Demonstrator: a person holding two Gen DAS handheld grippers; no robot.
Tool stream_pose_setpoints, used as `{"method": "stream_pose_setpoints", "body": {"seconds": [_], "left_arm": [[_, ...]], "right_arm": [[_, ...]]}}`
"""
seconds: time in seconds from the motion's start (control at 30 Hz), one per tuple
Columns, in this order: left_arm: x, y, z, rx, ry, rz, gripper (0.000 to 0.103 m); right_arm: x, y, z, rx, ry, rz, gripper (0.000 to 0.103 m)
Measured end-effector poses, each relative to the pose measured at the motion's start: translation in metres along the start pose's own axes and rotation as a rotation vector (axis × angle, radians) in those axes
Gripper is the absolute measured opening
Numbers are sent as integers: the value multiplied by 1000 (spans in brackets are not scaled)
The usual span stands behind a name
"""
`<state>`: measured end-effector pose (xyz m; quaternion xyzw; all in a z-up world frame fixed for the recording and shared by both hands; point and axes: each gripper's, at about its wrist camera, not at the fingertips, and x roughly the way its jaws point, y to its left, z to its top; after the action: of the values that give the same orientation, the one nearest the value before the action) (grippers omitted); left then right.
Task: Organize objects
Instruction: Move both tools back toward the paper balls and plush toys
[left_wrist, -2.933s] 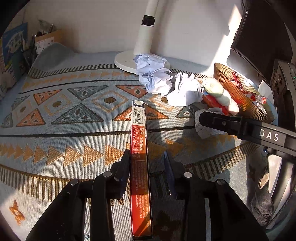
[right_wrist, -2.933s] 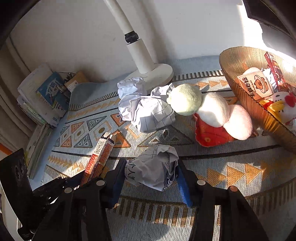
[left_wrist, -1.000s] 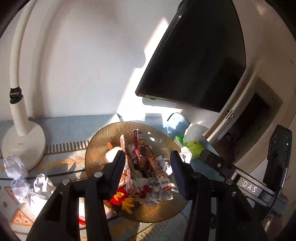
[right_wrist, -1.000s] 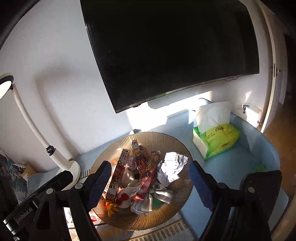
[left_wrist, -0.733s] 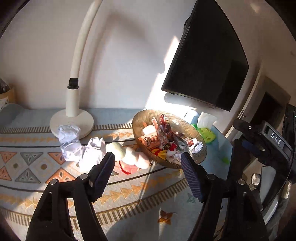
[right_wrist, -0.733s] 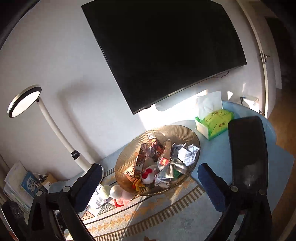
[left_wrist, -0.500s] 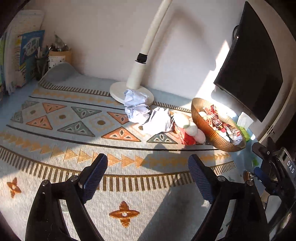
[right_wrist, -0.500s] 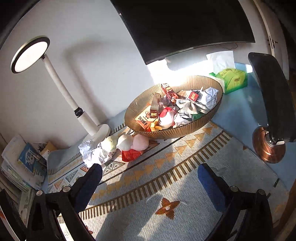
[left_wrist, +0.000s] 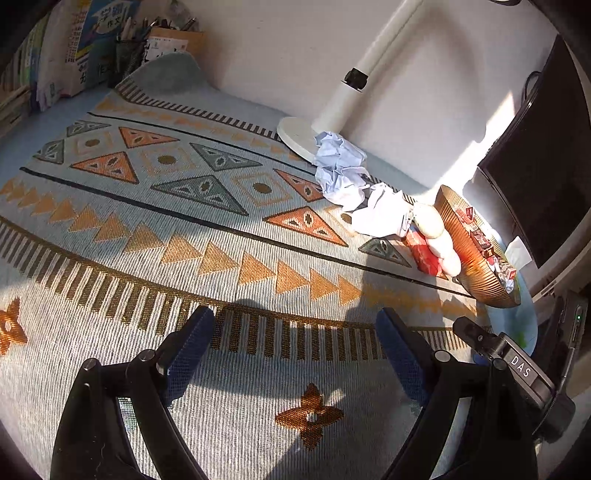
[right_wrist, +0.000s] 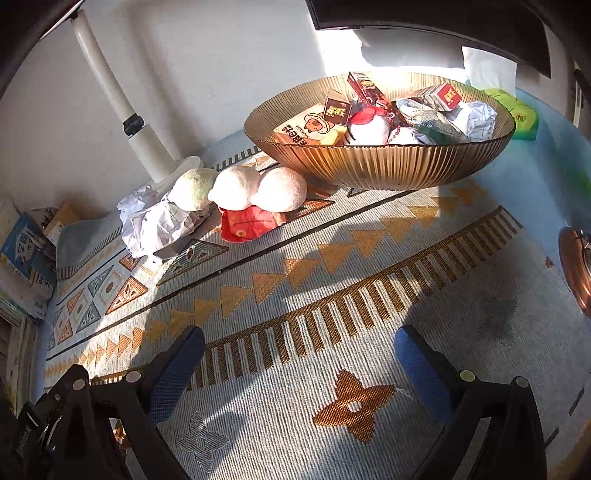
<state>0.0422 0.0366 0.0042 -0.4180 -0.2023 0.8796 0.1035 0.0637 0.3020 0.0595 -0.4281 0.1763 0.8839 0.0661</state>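
An amber ribbed bowl (right_wrist: 380, 162) stands at the back right of the patterned mat (right_wrist: 332, 280), filled with small boxes, crumpled paper and a plush. Against its left side lies a plush toy (right_wrist: 240, 188) of three pale balls on a red base. Crumpled paper (right_wrist: 155, 221) lies left of the toy, by the lamp base. The left wrist view shows the bowl (left_wrist: 469, 254), the toy (left_wrist: 434, 236) and the paper (left_wrist: 343, 173) at far right. My left gripper (left_wrist: 293, 325) and right gripper (right_wrist: 299, 343) both hang open and empty over bare mat, well short of these things.
A white lamp (left_wrist: 343, 99) stands by the wall. Books and a pen holder (left_wrist: 74, 48) fill the far left corner. A dark monitor (left_wrist: 539, 177) and a green tissue pack (right_wrist: 517, 110) sit behind the bowl. A copper disc (right_wrist: 576, 269) lies at the right edge.
The red box and the paper ball that the grippers held now lie in the bowl. Both grippers opened wide, then swung down and away from the bowl to the mat's near part.
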Motion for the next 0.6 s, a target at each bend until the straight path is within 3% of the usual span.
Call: {"method": "stream_pose_setpoints", "body": {"seconds": [0.2, 0.6], "left_arm": [[0, -8, -3, 22, -12, 34, 90], [9, -22, 2, 98, 40, 75, 97]], "right_arm": [[-3, 12, -1, -46, -25, -37, 103], [-11, 36, -7, -193, -64, -1, 103]]}}
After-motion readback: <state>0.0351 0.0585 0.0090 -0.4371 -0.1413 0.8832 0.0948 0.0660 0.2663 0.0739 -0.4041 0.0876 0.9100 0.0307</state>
